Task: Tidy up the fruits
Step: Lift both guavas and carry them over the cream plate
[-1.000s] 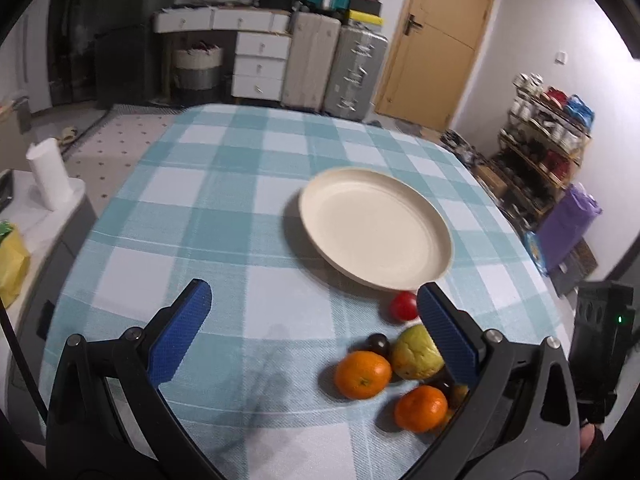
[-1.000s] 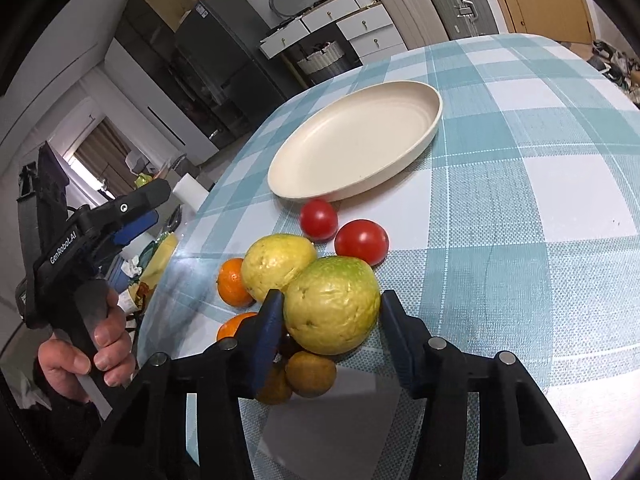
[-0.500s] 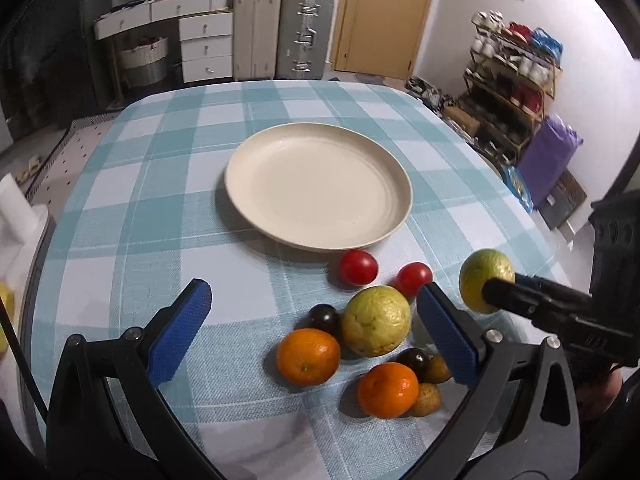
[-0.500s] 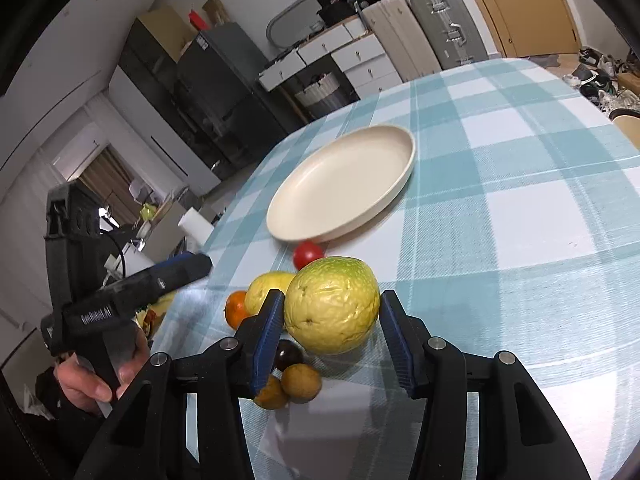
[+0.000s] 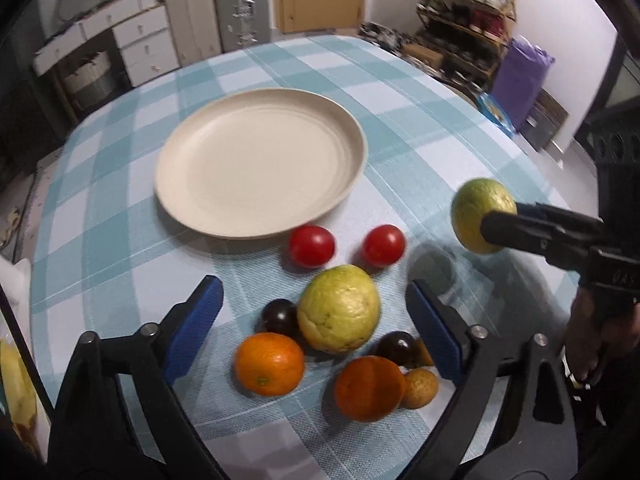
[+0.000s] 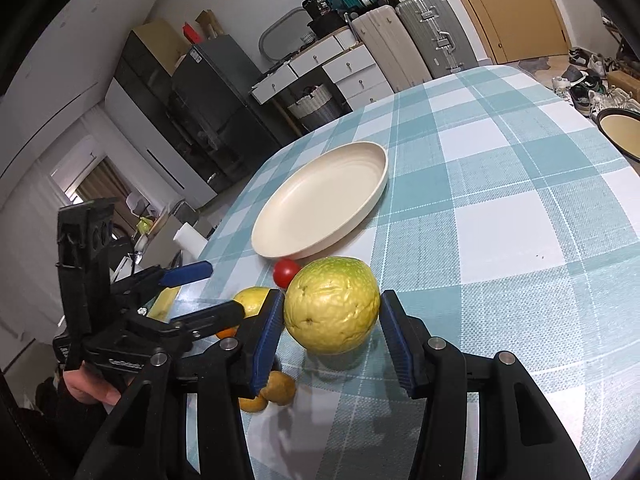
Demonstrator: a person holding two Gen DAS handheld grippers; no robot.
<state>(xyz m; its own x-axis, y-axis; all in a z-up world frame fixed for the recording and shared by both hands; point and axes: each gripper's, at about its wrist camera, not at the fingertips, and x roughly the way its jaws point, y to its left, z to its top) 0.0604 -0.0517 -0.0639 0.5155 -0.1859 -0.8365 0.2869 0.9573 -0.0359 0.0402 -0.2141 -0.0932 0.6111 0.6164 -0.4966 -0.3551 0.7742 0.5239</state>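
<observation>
My right gripper [image 6: 332, 336] is shut on a yellow-green guava [image 6: 331, 316] and holds it above the checked tablecloth; it also shows in the left wrist view [image 5: 478, 210], right of the fruit pile. My left gripper [image 5: 316, 316] is open, its blue pads either side of a second guava [image 5: 339, 308] on the table. Around that lie two red tomatoes [image 5: 311, 245], two oranges [image 5: 269, 363], two dark plums [image 5: 279, 316] and small brown fruits [image 5: 420, 387]. An empty cream plate [image 5: 256, 160] sits beyond the pile, also in the right wrist view [image 6: 324, 200].
The round table's edge [image 5: 532, 160] curves close on the right, with shelves and a purple bag beyond. A second dish [image 6: 620, 130] shows at the far right of the right wrist view. Suitcases and drawers stand behind the table.
My right gripper has lifted the guava higher and away from the pile. My left gripper has moved forward and lower, over the fruit pile, still open.
</observation>
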